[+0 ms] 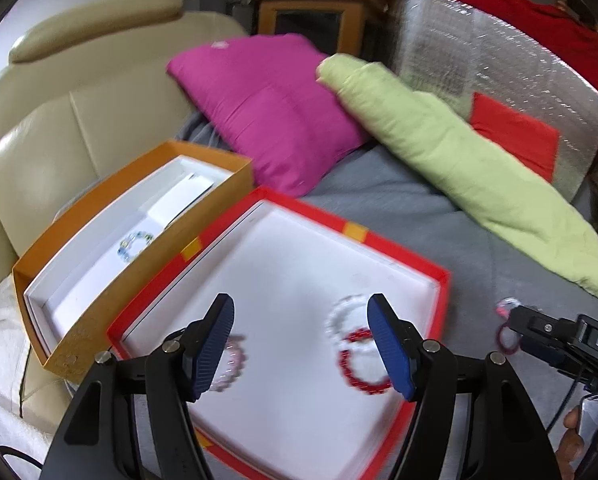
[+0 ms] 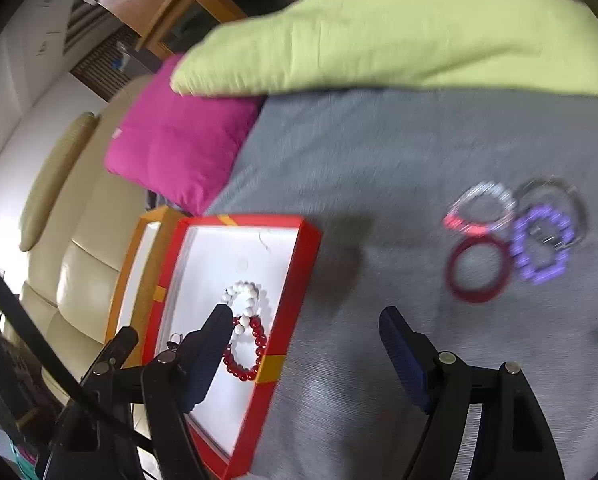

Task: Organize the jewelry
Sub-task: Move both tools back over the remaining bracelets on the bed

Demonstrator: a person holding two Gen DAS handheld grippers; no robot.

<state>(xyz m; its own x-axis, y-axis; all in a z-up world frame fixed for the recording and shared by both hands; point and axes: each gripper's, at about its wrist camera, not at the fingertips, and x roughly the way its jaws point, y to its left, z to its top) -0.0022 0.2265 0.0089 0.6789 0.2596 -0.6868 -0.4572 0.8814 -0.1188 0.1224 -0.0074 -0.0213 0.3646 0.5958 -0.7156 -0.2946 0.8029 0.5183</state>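
A red tray (image 1: 403,249) (image 2: 309,240) with a white floor lies on the grey blanket. In it lie a white bead bracelet (image 1: 341,314) (image 2: 246,295), a red bead bracelet (image 1: 359,368) (image 2: 245,354) and a pale pink one (image 1: 235,368). My left gripper (image 1: 301,344) is open and empty above the tray. My right gripper (image 2: 307,352) is open and empty over the blanket, right of the tray. On the blanket lie a dark red bangle (image 2: 477,270), a purple bead bracelet (image 2: 541,250), a clear-and-pink bracelet (image 2: 479,208) and a clear one (image 2: 555,200).
An orange box (image 1: 79,320) with a blue-green bracelet (image 1: 135,245) stands left of the tray. A magenta pillow (image 1: 275,112) (image 2: 179,140) and a green rolled blanket (image 1: 459,168) (image 2: 379,40) lie behind. A cream sofa (image 1: 59,120) is at the left.
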